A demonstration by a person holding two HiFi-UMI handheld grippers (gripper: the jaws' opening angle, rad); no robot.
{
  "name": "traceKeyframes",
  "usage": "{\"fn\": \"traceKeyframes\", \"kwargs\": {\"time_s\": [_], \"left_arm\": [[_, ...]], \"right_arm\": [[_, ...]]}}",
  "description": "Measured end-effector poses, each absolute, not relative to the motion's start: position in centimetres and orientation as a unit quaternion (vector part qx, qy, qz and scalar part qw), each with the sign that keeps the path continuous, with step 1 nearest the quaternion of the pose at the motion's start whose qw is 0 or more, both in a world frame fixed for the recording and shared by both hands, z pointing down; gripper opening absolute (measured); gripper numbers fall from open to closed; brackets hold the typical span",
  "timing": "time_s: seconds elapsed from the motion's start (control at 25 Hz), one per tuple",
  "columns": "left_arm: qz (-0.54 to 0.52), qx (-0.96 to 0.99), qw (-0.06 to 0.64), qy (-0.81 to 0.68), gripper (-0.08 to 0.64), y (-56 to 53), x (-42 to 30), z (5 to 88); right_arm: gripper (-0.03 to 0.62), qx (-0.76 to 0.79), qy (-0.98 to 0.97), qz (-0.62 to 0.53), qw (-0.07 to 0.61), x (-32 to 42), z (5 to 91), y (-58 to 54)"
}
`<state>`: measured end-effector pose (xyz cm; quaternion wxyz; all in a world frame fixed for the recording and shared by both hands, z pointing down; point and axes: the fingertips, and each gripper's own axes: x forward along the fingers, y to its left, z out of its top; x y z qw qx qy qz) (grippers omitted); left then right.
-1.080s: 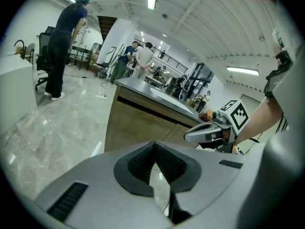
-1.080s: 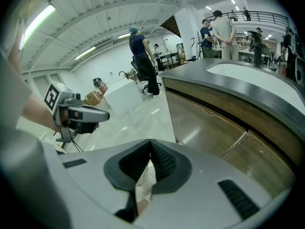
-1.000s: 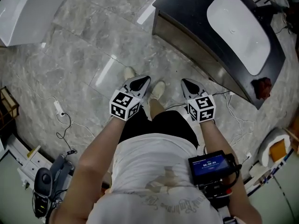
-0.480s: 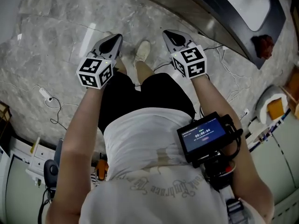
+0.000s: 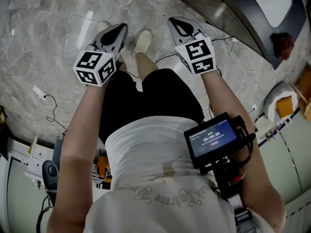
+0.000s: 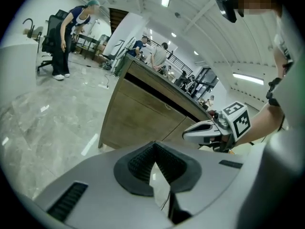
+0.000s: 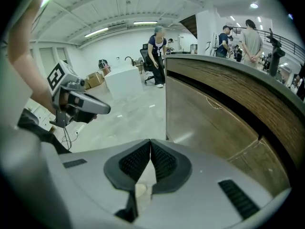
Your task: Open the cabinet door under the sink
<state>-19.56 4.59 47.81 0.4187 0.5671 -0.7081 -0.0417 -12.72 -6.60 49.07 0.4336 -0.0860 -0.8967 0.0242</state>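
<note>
at the person's waist a small screen (image 5: 213, 140) glows on the right side; ahead of the knees the left gripper (image 5: 121, 29) and right gripper (image 5: 176, 23) point down at the marble floor (image 5: 48, 42), side by side, with a pale shoe (image 5: 143, 41) between them; each has its jaws pressed together, nothing between the ribbed pads; beyond the tips and apart from both stands the wooden cabinet (image 6: 138, 113); its door (image 7: 209, 123) lies flush with the front, to the right of the right gripper's jaws and ahead of the left's; above it a white sink (image 5: 272, 1) sits in the dark countertop (image 5: 248, 21); a red thing (image 5: 284, 43) lies near the countertop's edge, just beside the sink.
</note>
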Motion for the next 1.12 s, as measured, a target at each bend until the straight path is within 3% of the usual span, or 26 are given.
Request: {"fn": "traceKeyframes", "kwargs": {"time_s": [0.44, 0.68, 0.84, 1.12], "left_arm": [[-0.059, 0.563, 0.41, -0.715, 0.009, 2.2, -19.5, 50.7], [-0.057, 0.561, 0.403, -0.721, 0.009, 2.4, -20.0, 51.2], [-0.066, 0.549, 0.408, -0.726, 0.009, 3.3, -19.5, 51.9], [-0.074, 0.544, 0.416, -0.724, 0.009, 4.2, -17.8, 52.5]], "right_arm": [[0.015, -0.014, -0.897, -0.004, 0.443, -12.4, 52.9, -12.8], [0.015, 0.051, -0.851, -0.256, 0.455, -12.6, 51.2, -19.1], [0.019, 0.093, -0.829, -0.335, 0.439, -13.4, 49.6, -21.1], [0.156, 0.138, -0.771, -0.432, 0.446, -13.3, 48.9, -23.0]]}}
